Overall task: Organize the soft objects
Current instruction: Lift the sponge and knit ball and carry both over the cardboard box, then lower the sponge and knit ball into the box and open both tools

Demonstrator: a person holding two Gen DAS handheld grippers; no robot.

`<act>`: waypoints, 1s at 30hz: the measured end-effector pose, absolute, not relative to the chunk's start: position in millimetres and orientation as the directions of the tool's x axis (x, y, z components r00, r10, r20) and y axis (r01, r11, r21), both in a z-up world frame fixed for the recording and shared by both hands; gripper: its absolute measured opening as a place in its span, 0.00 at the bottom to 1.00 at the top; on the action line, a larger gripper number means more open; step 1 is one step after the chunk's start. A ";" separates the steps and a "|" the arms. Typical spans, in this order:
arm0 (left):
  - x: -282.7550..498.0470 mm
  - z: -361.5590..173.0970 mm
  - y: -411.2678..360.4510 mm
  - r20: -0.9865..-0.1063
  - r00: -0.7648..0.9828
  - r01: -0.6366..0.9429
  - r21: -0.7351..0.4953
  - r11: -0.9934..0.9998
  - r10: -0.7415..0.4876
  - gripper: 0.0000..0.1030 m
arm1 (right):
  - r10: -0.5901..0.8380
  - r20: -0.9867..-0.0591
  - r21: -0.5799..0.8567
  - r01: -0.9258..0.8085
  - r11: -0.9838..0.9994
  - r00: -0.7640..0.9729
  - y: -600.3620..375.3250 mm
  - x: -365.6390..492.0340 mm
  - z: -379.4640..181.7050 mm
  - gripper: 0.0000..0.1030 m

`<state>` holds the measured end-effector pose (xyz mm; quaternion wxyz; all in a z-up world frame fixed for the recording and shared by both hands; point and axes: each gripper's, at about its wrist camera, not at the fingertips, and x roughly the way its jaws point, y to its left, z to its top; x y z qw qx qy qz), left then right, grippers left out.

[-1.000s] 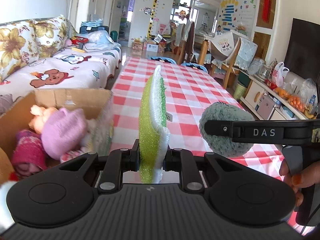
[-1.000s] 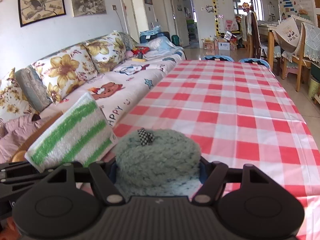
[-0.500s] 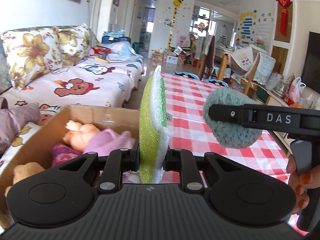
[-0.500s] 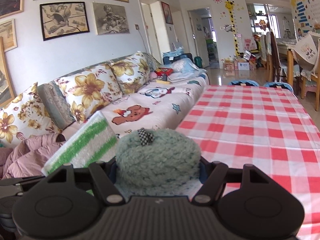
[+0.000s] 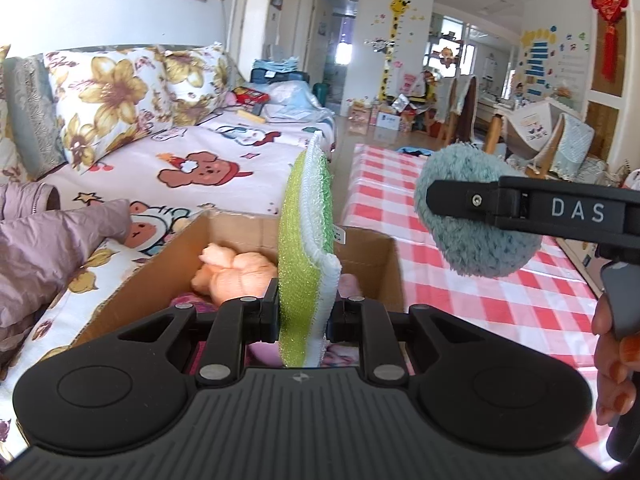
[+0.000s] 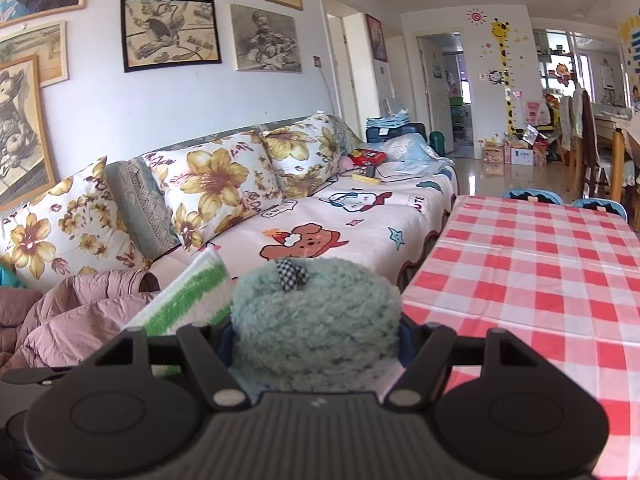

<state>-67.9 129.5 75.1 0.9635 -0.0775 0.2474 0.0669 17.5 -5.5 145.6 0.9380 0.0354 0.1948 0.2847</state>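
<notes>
Two soft items are in transit, one per gripper. The green-and-white cloth stands on edge, pinched between the jaws of the left gripper, which are closed tight on its lower end. The teal plush ball sits clamped in the right gripper, whose jaws are spread only as far as the ball's width; in the left wrist view the same ball hangs at 3 o'clock of the cloth, close beside it but apart.

Compared with a second ago, the cardboard box has shifted from 9 o'clock of the cloth to directly beneath and behind it, and the sofa now fills the left half of the view. The left gripper has therefore swung off the checked tablecloth toward the box. The right gripper has turned the same way, with more of the sofa and the framed pictures now in its view.

An orange plush toy and pink items already lie in the box. Judgement: the cloth is positioned for release into the box; the ball appears next, being at 3 o'clock of the opening and not yet over it.
</notes>
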 end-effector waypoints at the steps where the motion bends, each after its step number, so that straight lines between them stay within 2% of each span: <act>1: -67.3 74.4 130.1 -0.492 0.866 -0.173 -0.116 0.978 0.095 0.21 | 0.552 -0.347 0.171 -0.527 0.832 0.758 -1.1 19.8 145.3 0.69; 13: -64.3 70.2 137.9 -0.558 0.815 -0.253 -0.102 0.962 0.155 0.21 | 0.595 -0.383 0.151 -0.587 0.795 0.707 39.0 51.2 130.7 0.69; 26: -86.2 79.5 132.3 -0.617 0.783 -0.226 -0.167 0.960 0.077 0.22 | 0.646 -0.436 0.170 -0.647 0.743 0.627 57.2 53.3 117.6 0.70; 28: -87.6 77.3 133.6 -0.634 0.772 -0.223 -0.197 0.955 0.049 0.26 | 0.656 -0.445 0.186 -0.654 0.734 0.610 57.4 55.0 116.9 0.71; 30: -87.2 76.2 133.2 -0.647 0.762 -0.217 -0.209 0.954 0.031 0.39 | 0.673 -0.458 0.208 -0.666 0.716 0.580 58.3 55.8 115.0 0.76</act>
